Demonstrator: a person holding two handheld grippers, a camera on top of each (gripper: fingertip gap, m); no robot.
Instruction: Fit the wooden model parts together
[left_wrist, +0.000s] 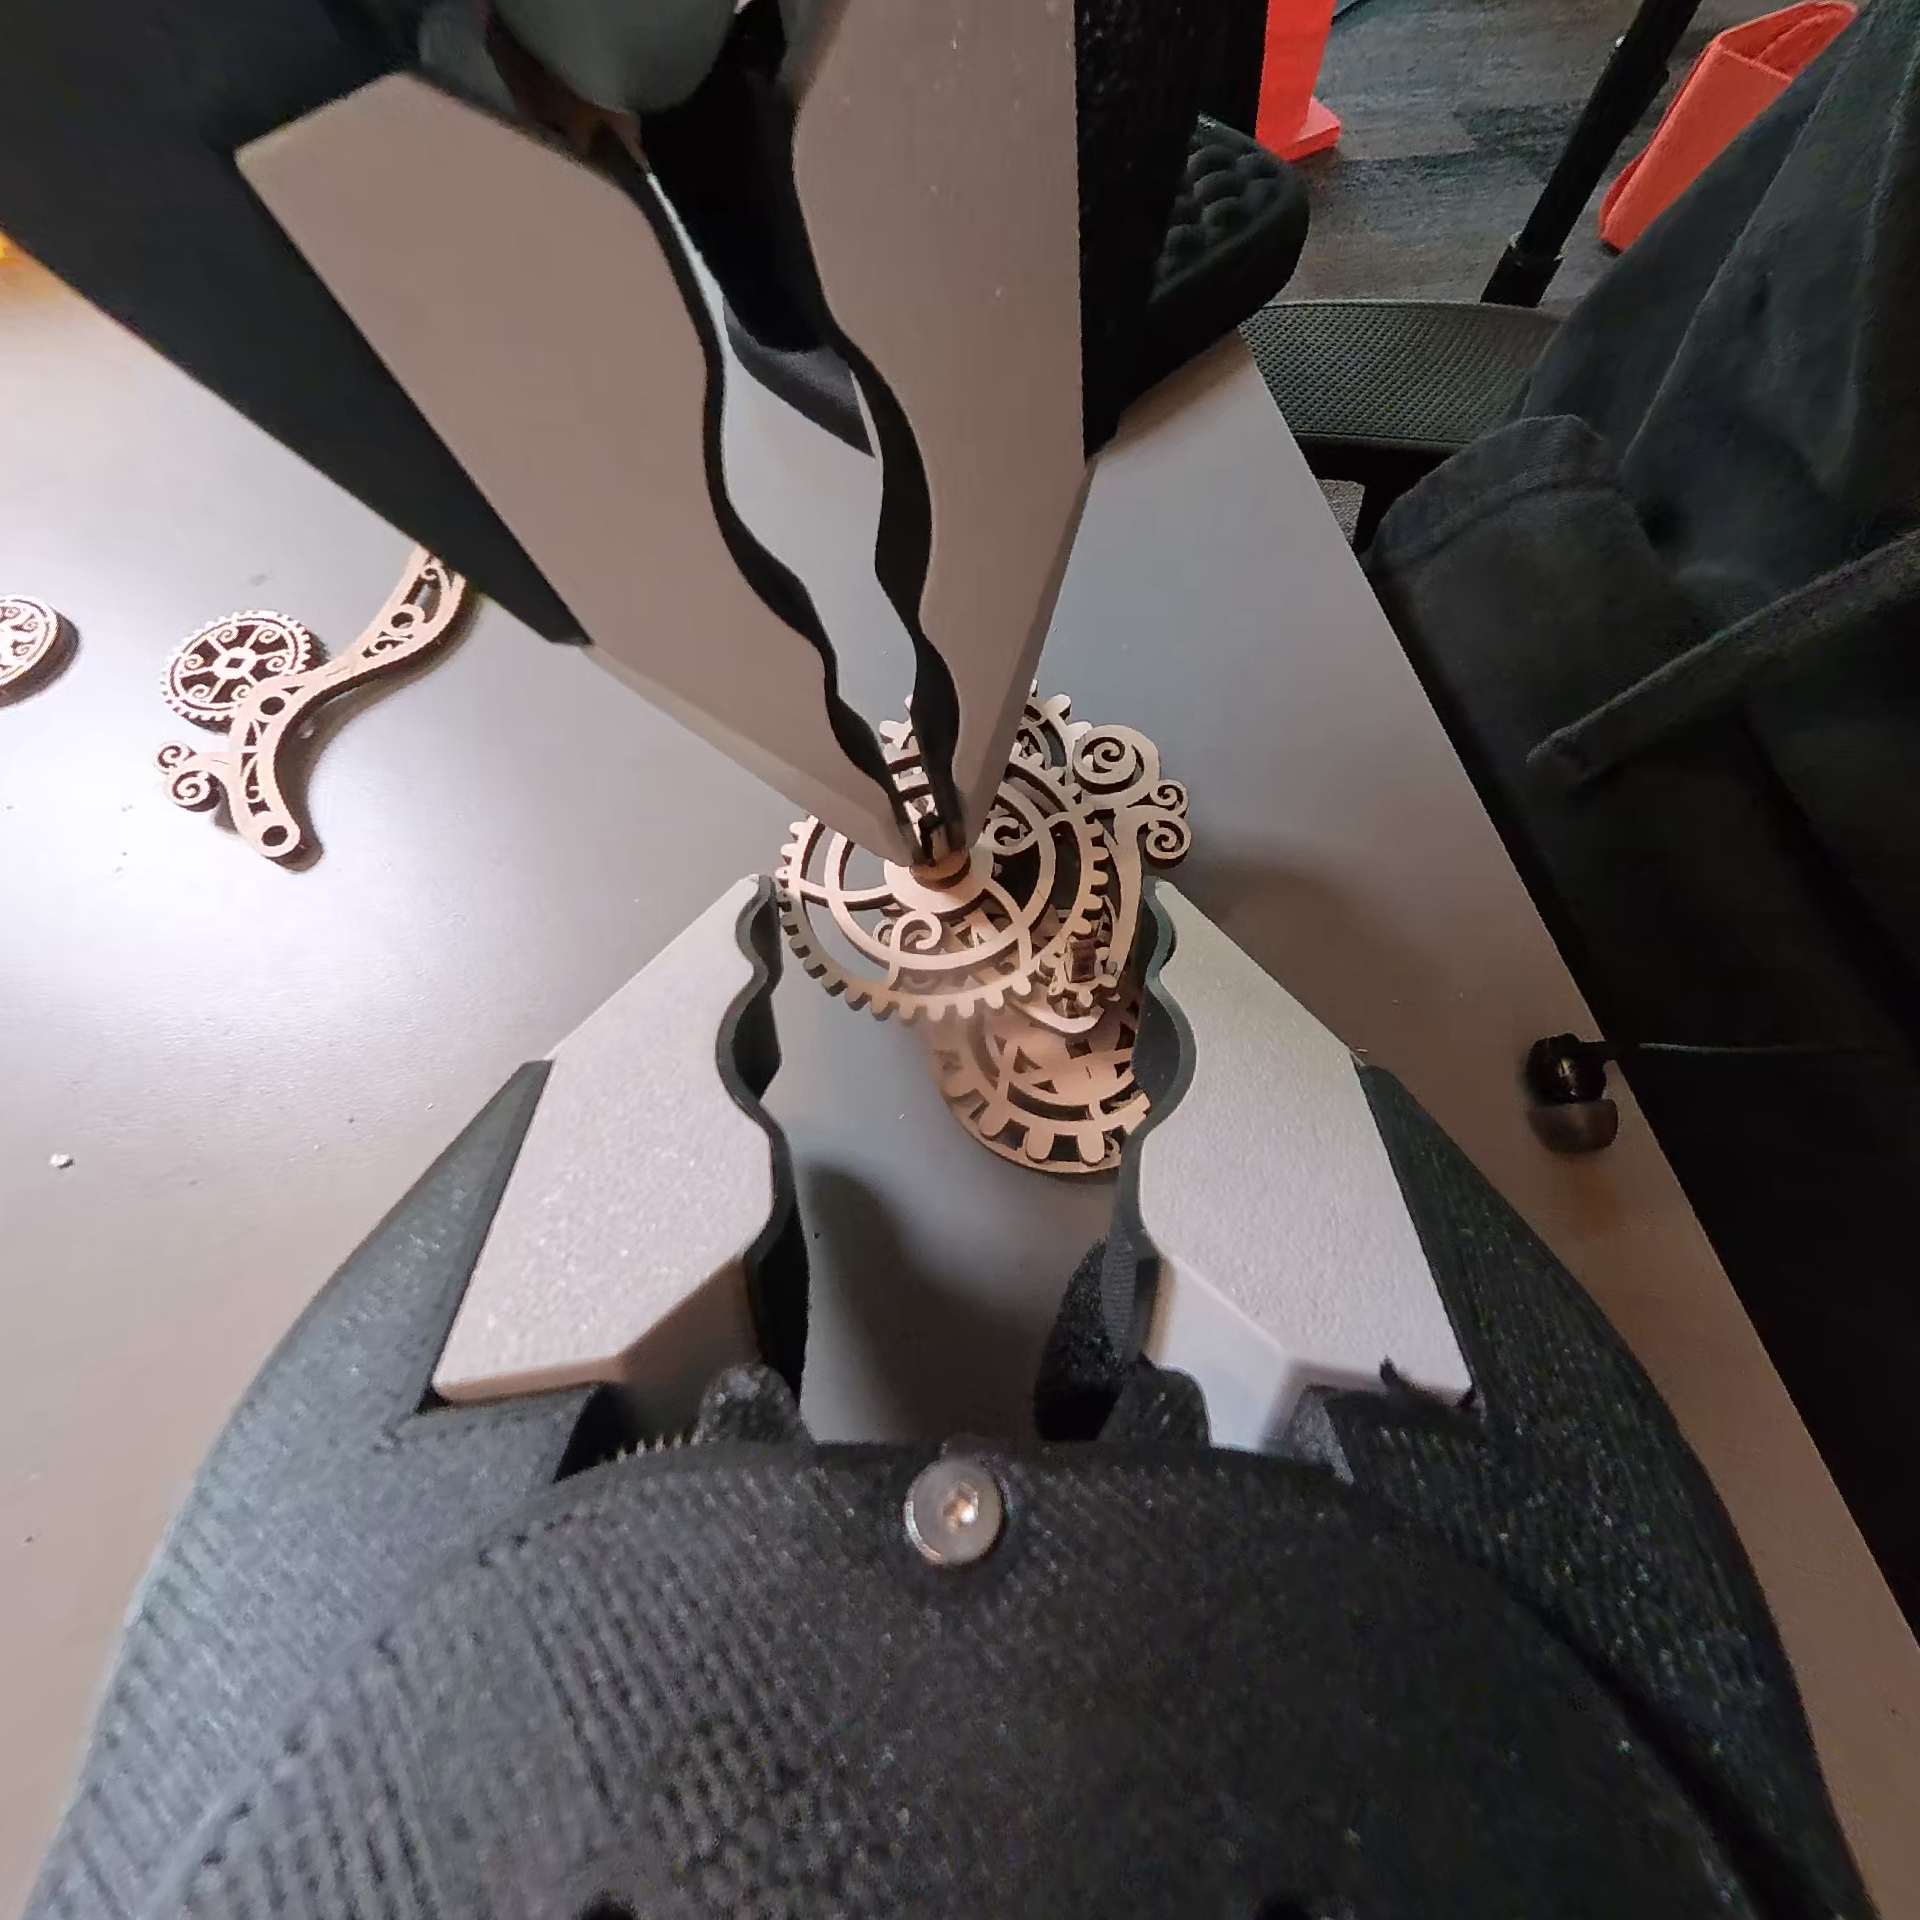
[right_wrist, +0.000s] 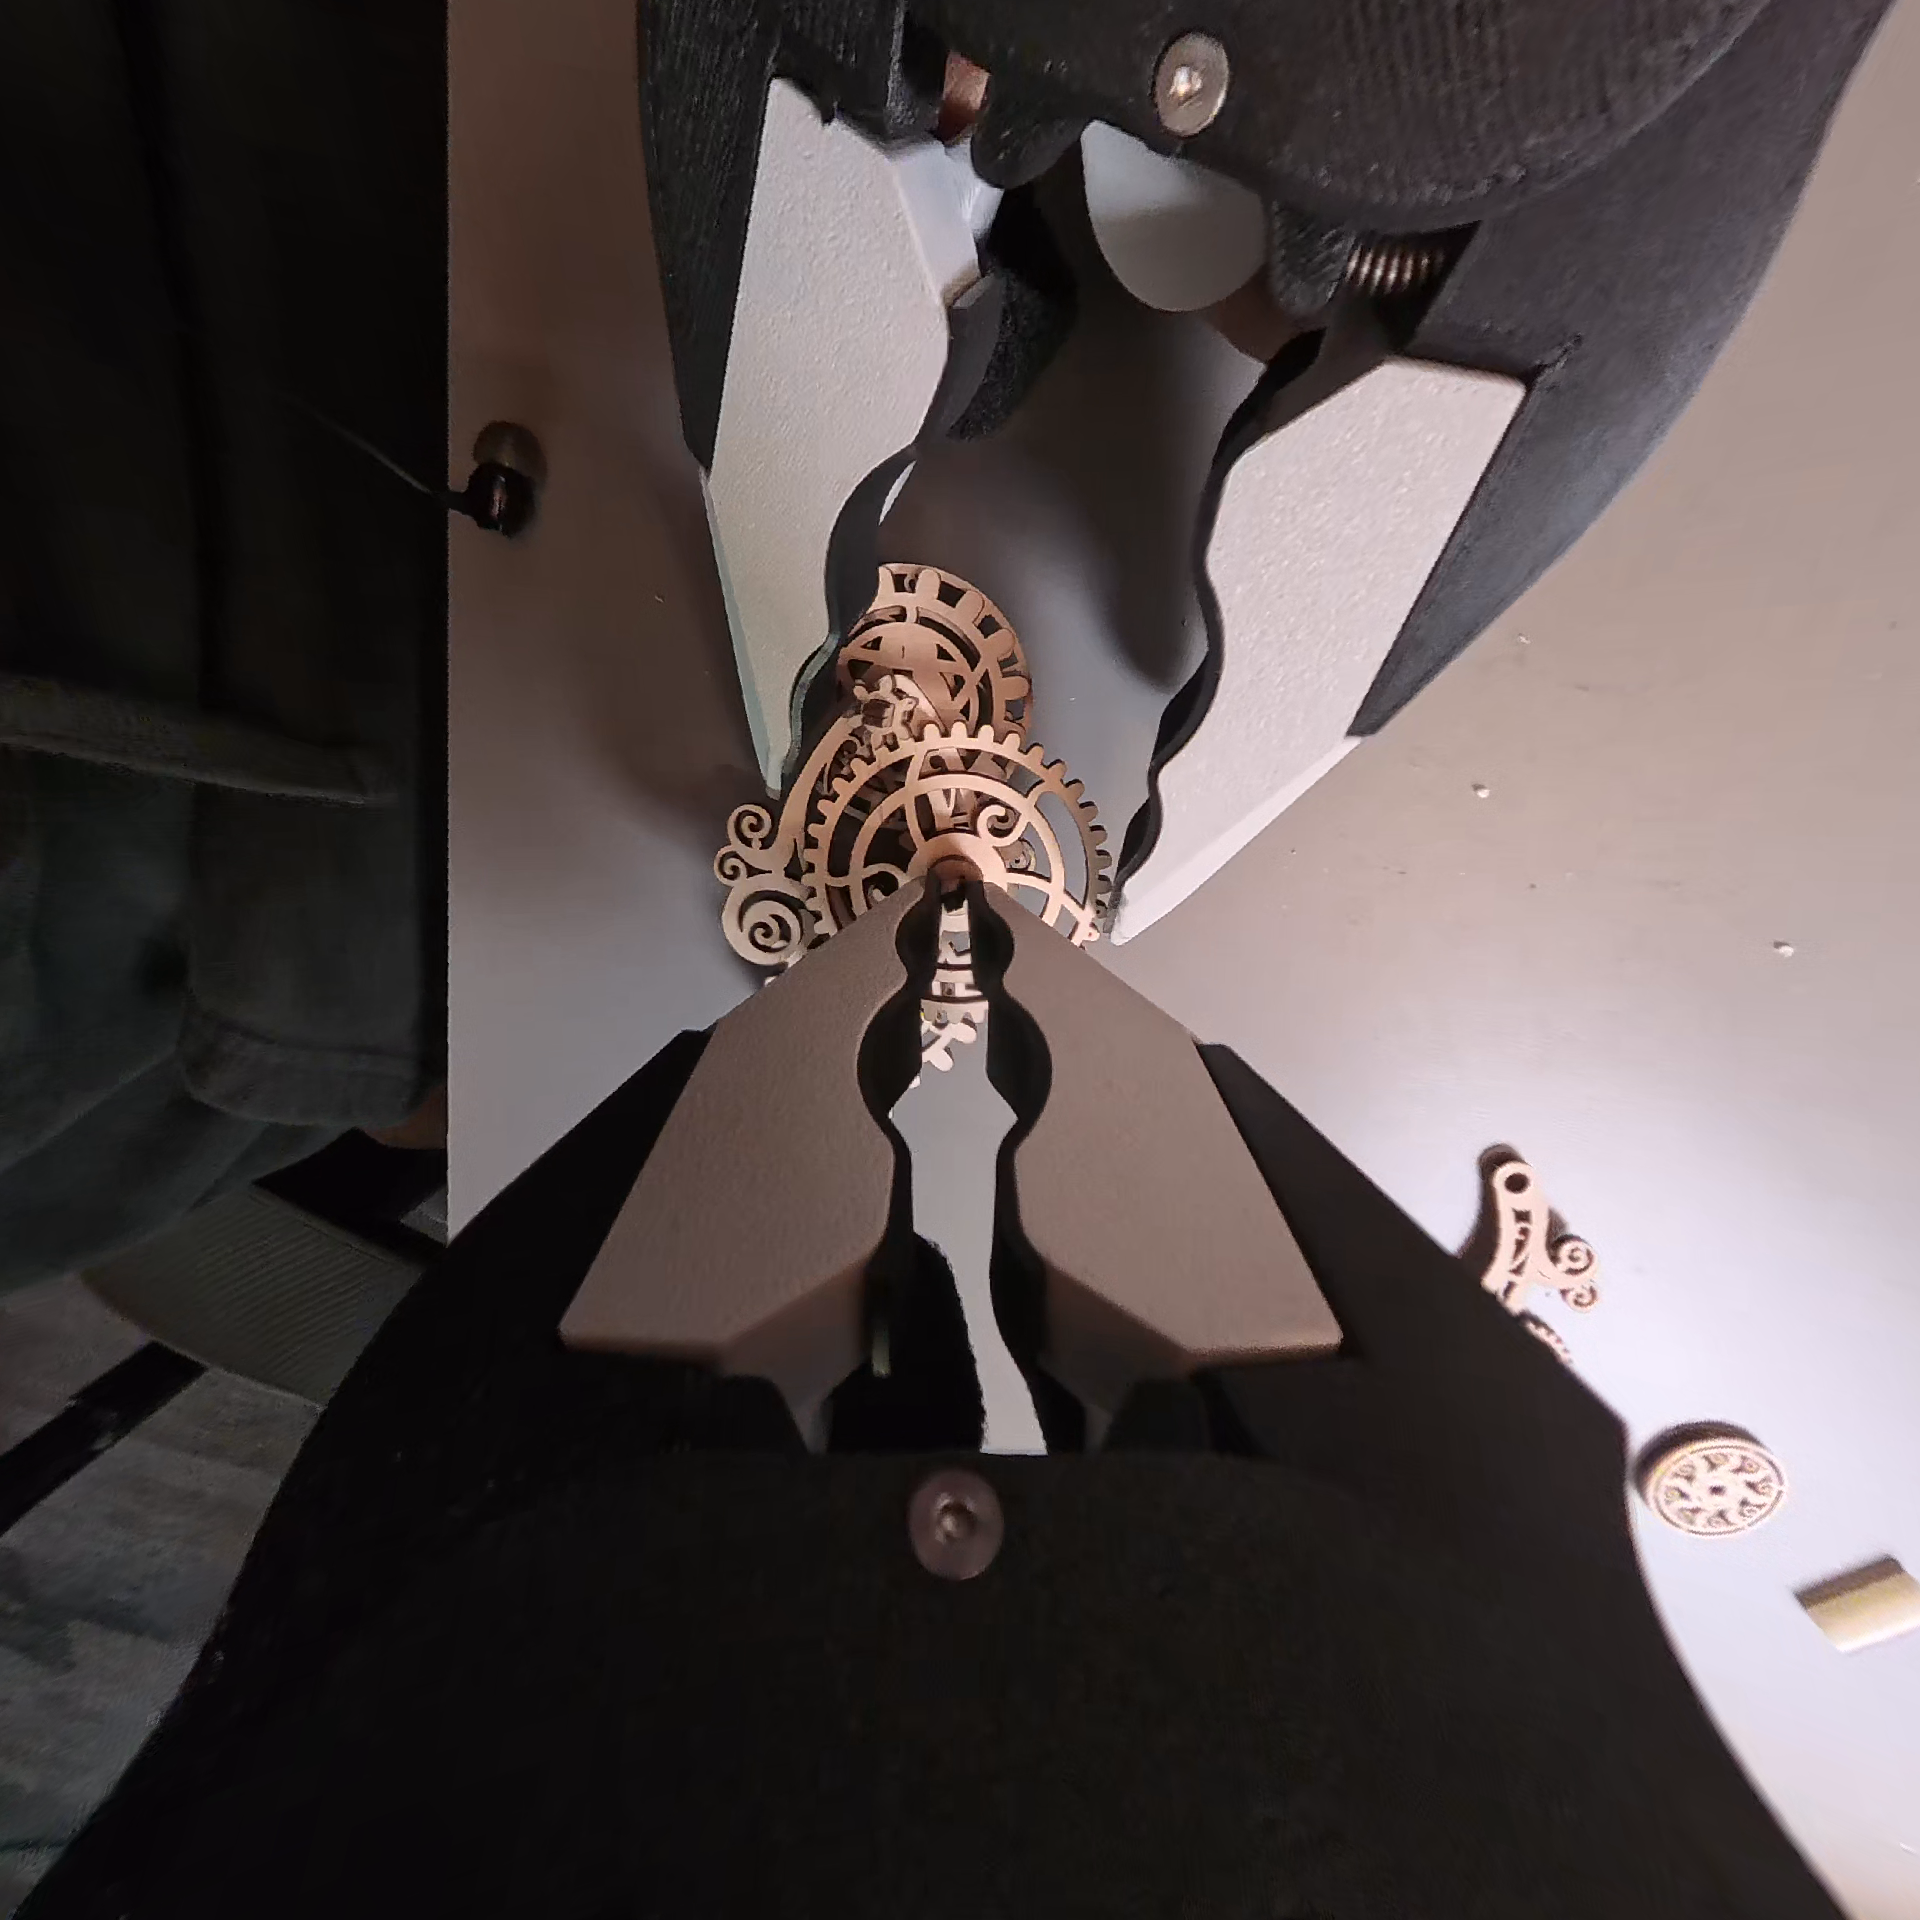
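Grey table (left_wrist: 312, 1039) held your fretwork gear model (left_wrist: 966, 935): thin, brittle. Your right gripper (right_wrist: 948, 883) pinched its hub peg (left_wrist: 940, 871); left gripper (left_wrist: 961, 925) stood apart around it.

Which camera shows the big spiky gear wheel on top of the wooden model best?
The left wrist view. It looks down on the big gear, showing most of its teeth and its swirly spokes. In the right wrist view the same gear is partly hidden behind the right gripper's own fingers.

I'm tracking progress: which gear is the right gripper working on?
The big top gear on the model, hub at the right gripper; the small gear lies loose aside.
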